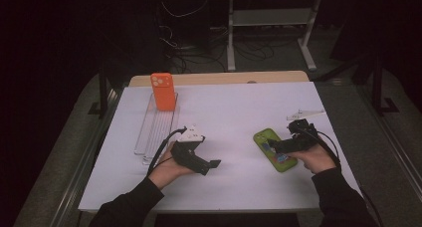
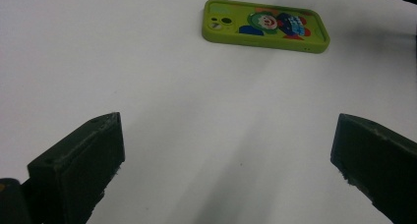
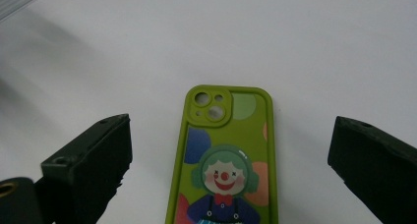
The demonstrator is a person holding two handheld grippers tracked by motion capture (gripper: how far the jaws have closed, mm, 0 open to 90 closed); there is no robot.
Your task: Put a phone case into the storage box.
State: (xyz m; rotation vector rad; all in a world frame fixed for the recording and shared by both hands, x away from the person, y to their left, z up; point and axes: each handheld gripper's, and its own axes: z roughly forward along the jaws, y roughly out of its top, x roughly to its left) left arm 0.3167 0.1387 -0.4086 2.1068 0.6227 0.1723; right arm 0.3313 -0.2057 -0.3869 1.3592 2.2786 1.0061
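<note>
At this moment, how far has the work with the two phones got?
Already done, it seems: the orange phone stands upright in the clear slotted rack. In hand: the right hand-held gripper hangs open over the green clown-case phone, one jaw on each side, neither touching it. Left to do: grasping that phone, which lies flat on the white table, probably to rack it. The left hand-held gripper is open and holds nothing.

Between the black right tongs (image 3: 228,157) lies a lime-green phone case (image 3: 223,165) printed with a green-haired, red-nosed clown in blue, amid blue and orange blobs. The desk (image 1: 224,107) is white. Far beyond the black left tongs (image 1: 211,166) stands an orange phone case (image 1: 163,91) in a clear rack (image 1: 154,130).
</note>
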